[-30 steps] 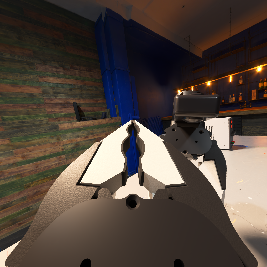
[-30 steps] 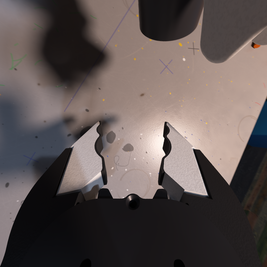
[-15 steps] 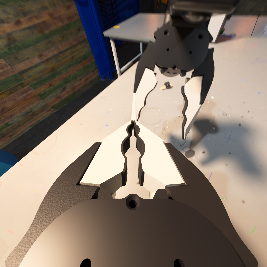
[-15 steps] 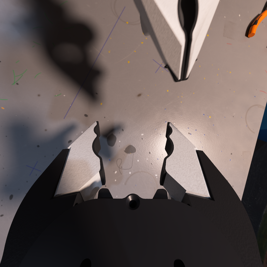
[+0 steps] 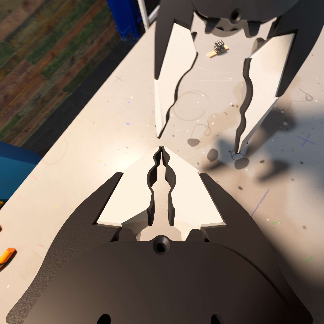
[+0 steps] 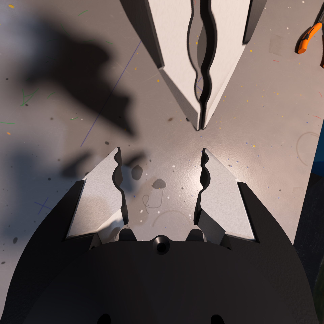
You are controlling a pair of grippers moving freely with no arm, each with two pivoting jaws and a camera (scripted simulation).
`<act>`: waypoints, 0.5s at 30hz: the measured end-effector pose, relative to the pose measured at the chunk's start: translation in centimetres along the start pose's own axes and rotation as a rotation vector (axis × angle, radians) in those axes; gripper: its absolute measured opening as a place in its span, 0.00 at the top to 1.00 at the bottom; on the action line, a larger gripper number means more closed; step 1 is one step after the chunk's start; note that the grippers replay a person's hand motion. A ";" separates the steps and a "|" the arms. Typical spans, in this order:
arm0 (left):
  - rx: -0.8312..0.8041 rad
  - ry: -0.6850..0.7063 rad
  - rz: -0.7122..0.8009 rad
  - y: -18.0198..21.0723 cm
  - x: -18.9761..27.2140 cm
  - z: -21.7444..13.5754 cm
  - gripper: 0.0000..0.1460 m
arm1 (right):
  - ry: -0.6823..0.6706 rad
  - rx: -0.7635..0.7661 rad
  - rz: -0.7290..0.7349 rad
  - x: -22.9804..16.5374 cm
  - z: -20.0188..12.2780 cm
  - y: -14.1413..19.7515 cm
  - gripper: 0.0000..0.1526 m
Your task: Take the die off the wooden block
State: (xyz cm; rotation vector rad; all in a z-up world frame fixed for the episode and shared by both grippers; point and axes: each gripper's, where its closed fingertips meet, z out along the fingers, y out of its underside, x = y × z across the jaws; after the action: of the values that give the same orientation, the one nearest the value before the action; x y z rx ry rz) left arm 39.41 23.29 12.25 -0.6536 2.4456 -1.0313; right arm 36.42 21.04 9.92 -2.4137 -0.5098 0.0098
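Speckled pale desk (image 5: pixel 98 157) | die (image 5: pixel 218 46) sits atop wooden block (image 5: pixel 217 51), far side, untouched | my left gripper (image 5: pixel 161 149) jaws closed, empty | my right gripper (image 6: pixel 160 149) jaws spread, hovering, probably readied for the pick.

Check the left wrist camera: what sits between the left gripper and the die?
The right gripper, open, hangs between the left gripper and the die on its wooden block; otherwise only bare table.

Die (image 5: pixel 218 46) on wooden block (image 5: pixel 217 52), far across table (image 5: pixel 87 157), beyond right gripper (image 5: pixel 197 145).
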 end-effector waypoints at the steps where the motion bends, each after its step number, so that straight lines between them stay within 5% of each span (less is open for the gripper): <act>1: 0.014 -0.024 -0.011 -0.1 -0.4 -0.3 1.00 | 0.000 0.001 0.001 0.0 0.0 0.0 0.40; 5: 0.071 -0.028 -0.018 -0.7 -0.6 -0.7 1.00 | -0.005 0.011 0.010 0.1 0.1 0.0 0.40; 11: -0.085 0.006 -0.001 1.0 0.0 1.1 1.00 | -0.017 0.071 0.035 0.1 -0.4 -0.8 0.41; 15: 0.019 -0.053 -0.016 -0.3 -0.8 -0.4 1.00 | -0.014 0.072 0.042 0.2 -0.5 -0.7 0.41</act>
State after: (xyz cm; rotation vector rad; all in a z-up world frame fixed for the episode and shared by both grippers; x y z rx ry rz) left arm 39.87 23.81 12.86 -0.6868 2.3857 -1.0288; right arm 36.46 21.30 10.73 -2.3548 -0.4576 0.0628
